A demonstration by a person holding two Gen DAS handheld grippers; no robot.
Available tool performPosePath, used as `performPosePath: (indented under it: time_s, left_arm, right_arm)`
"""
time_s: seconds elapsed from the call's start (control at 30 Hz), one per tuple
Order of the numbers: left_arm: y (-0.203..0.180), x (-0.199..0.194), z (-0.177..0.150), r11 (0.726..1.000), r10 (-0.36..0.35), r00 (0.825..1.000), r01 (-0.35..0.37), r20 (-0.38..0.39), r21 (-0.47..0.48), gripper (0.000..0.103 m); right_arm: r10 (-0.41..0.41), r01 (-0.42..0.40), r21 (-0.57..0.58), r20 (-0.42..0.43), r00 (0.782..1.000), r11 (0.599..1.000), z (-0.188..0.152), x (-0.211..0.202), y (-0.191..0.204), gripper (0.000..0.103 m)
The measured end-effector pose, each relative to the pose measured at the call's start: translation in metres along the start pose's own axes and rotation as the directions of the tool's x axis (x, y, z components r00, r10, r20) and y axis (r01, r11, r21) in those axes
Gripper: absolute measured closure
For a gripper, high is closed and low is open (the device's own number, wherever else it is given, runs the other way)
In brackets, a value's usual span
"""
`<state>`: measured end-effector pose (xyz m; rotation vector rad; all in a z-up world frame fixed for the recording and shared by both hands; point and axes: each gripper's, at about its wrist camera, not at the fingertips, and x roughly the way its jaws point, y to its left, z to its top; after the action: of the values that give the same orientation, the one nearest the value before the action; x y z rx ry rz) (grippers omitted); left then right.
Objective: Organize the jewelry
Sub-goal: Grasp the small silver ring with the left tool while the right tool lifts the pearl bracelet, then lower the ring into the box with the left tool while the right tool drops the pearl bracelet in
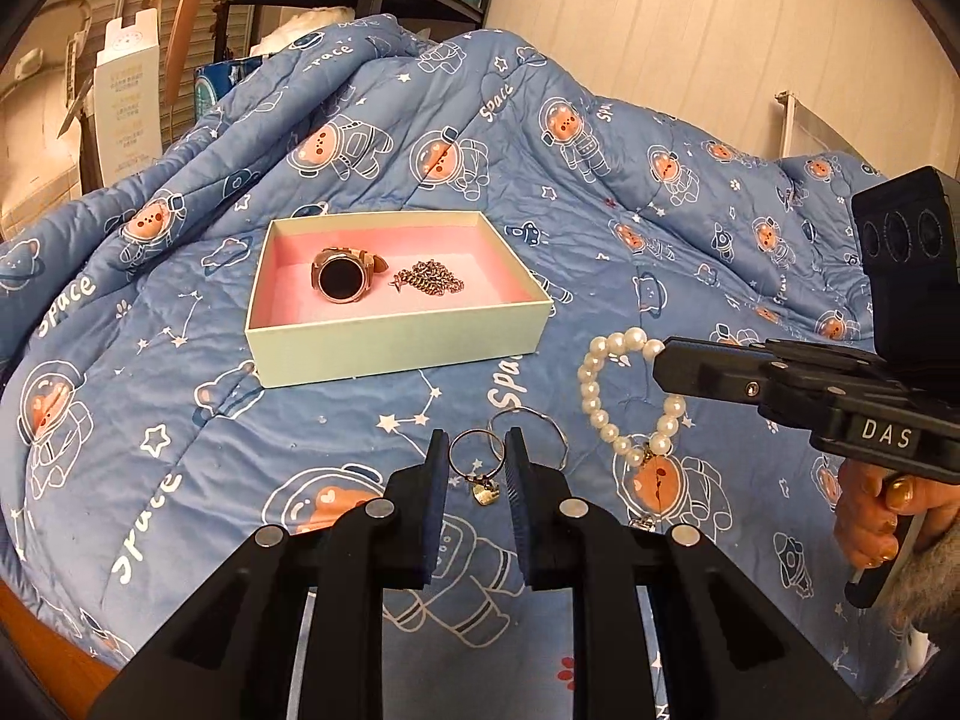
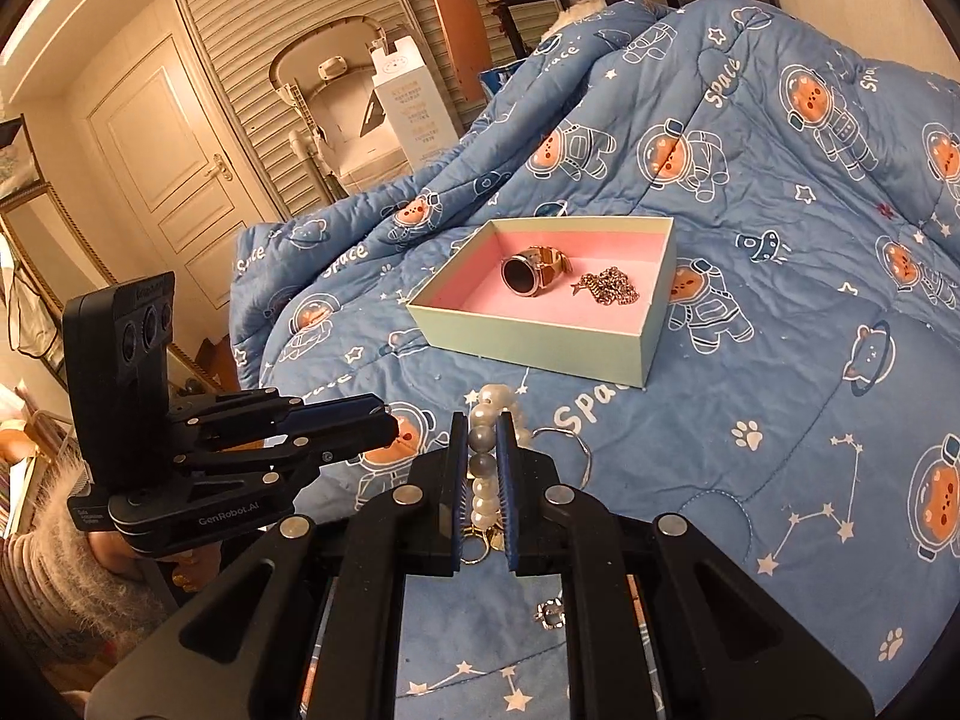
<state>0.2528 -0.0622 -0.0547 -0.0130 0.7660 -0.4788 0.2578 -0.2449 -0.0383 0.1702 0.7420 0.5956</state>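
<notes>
Rings come nearest: the left tool [image 1: 477,468] is pinched narrow on a thin gold ring [image 1: 477,457] with a small charm, while a silver ring [image 1: 531,429] lies just beside it on the quilt [image 1: 180,396]. The right tool [image 2: 482,468] is clamped on a pearl bracelet [image 2: 486,474], which dangles from it above the quilt. Farther off, the open box [image 1: 396,348] holds a watch [image 1: 339,279] and a chain [image 1: 429,279]. Risk: smooth, round pearls could roll from the pads, or the swinging loop could catch the box wall; the thin ring may twist free.
</notes>
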Motion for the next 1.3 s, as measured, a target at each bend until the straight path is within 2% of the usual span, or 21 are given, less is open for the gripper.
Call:
performPosePath:
  time_s: [0.33, 0.57, 0.73, 0.8, 0.97, 1.07, 1.3]
  left_arm:
    - [0.023, 0.004, 0.030, 1.000, 0.010, 1.000, -0.010, 0.014, -0.022, 0.085]
    - [0.050, 0.023, 0.076, 0.998, 0.010, 1.000, -0.010, -0.004, -0.054, 0.085]
    - [0.067, 0.057, 0.101, 0.997, 0.002, 0.996, -0.009, -0.090, -0.072, 0.085]
    - [0.070, 0.071, 0.106, 0.997, 0.028, 0.994, -0.036, -0.110, -0.068, 0.085]
    - [0.078, 0.106, 0.107, 0.996, 0.015, 0.980, -0.033, -0.199, -0.088, 0.085]
    - [0.082, 0.119, 0.105, 0.994, 0.026, 0.975, -0.050, -0.220, -0.102, 0.085]
    - [0.077, 0.140, 0.103, 0.997, 0.051, 0.958, -0.067, -0.284, -0.047, 0.085]
  right_arm:
    - [0.028, -0.027, -0.061, 0.017, 0.999, 0.998, 0.044, 0.012, 0.004, 0.093]
    - [0.027, -0.025, -0.102, 0.015, 1.000, 0.994, 0.089, 0.033, 0.003, 0.093]
    - [0.001, -0.004, -0.100, -0.024, 1.000, 0.995, 0.109, 0.063, -0.006, 0.093]
    - [-0.015, 0.012, -0.088, -0.040, 0.999, 0.996, 0.112, 0.076, -0.011, 0.093]
    - [-0.022, 0.020, -0.022, -0.089, 0.996, 1.000, 0.118, 0.104, -0.031, 0.093]
    - [-0.020, 0.023, 0.024, -0.115, 0.993, 0.999, 0.119, 0.117, -0.043, 0.093]
    - [-0.021, 0.035, 0.081, -0.166, 0.986, 0.996, 0.119, 0.139, -0.061, 0.093]
